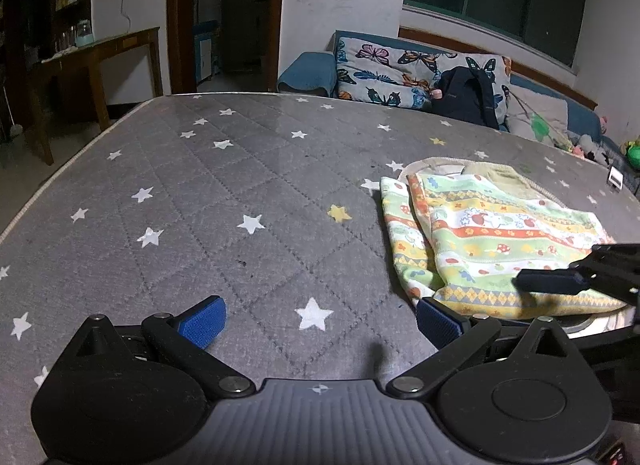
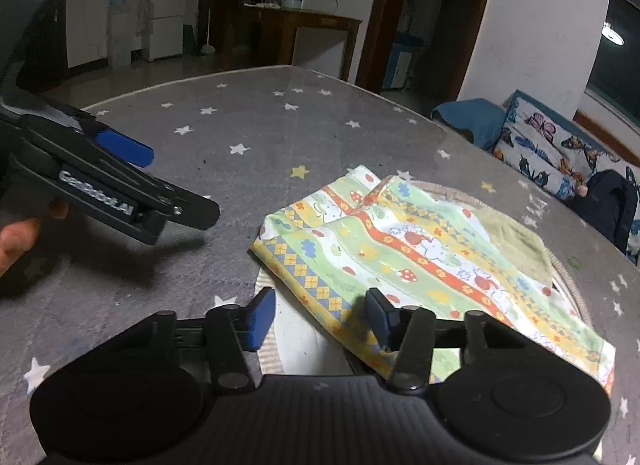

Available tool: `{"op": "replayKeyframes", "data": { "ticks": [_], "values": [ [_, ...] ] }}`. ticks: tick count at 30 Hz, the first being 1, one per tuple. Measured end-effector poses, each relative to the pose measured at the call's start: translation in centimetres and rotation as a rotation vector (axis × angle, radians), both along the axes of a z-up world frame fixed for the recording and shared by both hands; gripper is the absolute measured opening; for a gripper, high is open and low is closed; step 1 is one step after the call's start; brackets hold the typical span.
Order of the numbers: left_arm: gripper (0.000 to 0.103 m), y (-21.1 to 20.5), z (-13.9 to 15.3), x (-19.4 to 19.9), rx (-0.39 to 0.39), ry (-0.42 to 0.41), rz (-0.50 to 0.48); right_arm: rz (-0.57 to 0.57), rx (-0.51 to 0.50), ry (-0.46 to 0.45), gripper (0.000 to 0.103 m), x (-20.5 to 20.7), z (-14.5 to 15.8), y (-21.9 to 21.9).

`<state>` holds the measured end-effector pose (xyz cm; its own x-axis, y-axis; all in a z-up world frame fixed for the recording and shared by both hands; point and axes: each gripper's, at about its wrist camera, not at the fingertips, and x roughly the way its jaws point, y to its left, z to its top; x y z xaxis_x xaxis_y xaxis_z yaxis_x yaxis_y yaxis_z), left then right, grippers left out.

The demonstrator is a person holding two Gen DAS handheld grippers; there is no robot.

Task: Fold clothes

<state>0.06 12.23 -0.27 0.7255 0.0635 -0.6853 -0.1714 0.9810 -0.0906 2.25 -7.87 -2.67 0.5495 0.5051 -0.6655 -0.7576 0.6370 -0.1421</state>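
A folded child's garment (image 1: 492,241) with green, orange and yellow cartoon stripes lies on the grey star-print mattress (image 1: 208,193), on top of a pale round mat (image 2: 300,337). My left gripper (image 1: 320,321) is open and empty, low over the mattress just left of the garment's near corner. My right gripper (image 2: 320,317) is open, over the garment's near edge (image 2: 320,297); one fingertip (image 2: 378,317) overlaps the cloth. The left gripper also shows in the right wrist view (image 2: 176,185), held in a hand, and the right gripper's fingers (image 1: 552,281) show over the garment in the left wrist view.
A sofa with butterfly cushions (image 1: 400,69) and a dark backpack (image 1: 468,97) stands beyond the mattress's far edge. A wooden table (image 1: 96,61) and a doorway are at the back left. A beige cloth (image 2: 516,245) lies under the garment's far side.
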Motion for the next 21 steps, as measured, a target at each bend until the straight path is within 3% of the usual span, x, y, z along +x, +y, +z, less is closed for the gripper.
{"op": "replayKeyframes", "data": {
  "ticks": [6, 12, 21],
  "values": [
    [0.103, -0.2, 0.5, 0.0, -0.060, -0.006, -0.002, -0.024, -0.003, 0.006, 0.038, 1.0, -0.5, 0.0],
    [0.103, 0.0, 1.4, 0.6, -0.157, -0.022, -0.017, -0.054, 0.058, 0.029, 0.022, 1.7, -0.2, -0.6],
    [0.103, -0.1, 2.2, 2.0, -0.299, -0.047, -0.056, -0.105, 0.175, 0.097, 0.016, 2.5, 0.8, -2.4]
  ]
}}
